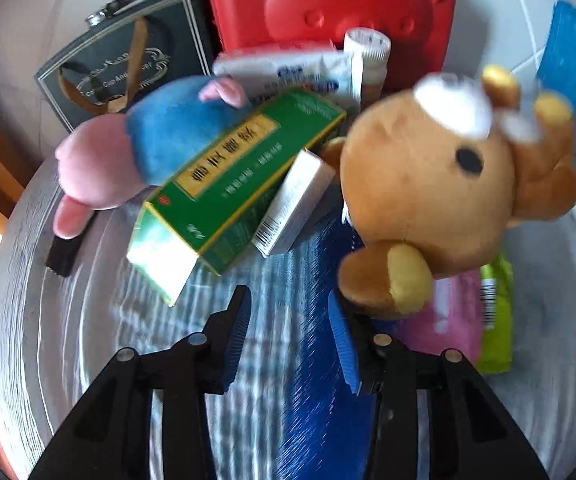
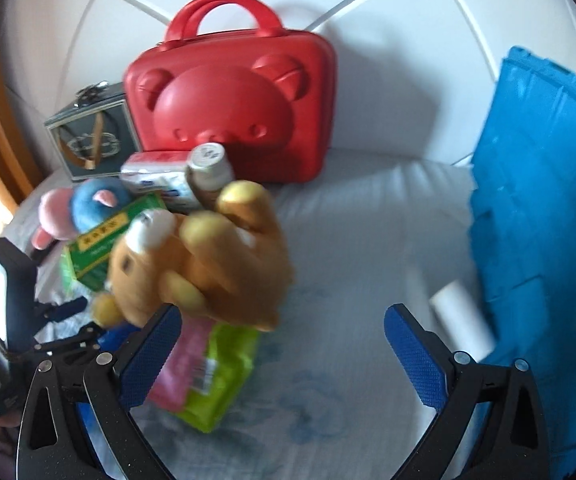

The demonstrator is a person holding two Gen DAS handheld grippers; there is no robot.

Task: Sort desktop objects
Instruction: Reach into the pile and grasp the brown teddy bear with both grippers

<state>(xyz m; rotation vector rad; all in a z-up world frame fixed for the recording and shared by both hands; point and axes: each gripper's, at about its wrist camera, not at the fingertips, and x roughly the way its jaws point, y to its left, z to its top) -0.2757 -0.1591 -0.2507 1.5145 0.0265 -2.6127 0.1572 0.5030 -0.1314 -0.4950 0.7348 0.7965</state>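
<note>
A brown bear plush [image 1: 428, 184] lies on its side on the pale cloth, on top of a pink packet [image 1: 464, 320] and a lime green packet [image 1: 498, 320]. My left gripper [image 1: 288, 296] points down just in front of the bear's ear. Its jaws stand narrowly apart, with only blurred cloth between the blue pads. The right wrist view shows the bear [image 2: 208, 256] just beyond the left finger of my right gripper [image 2: 284, 312], which is wide open and holds nothing. The left gripper [image 2: 84, 320] shows there at the far left, close to the bear's ear.
A green box [image 1: 240, 176], a small white box [image 1: 296, 204] and a blue-pink plush [image 1: 140, 152] are piled left of the bear. Behind them stand a red bear-faced case [image 2: 232, 108], a dark tin [image 2: 92, 140] and a white bottle [image 2: 208, 168]. To the right are a blue crate [image 2: 548, 240] and a white roll [image 2: 462, 320].
</note>
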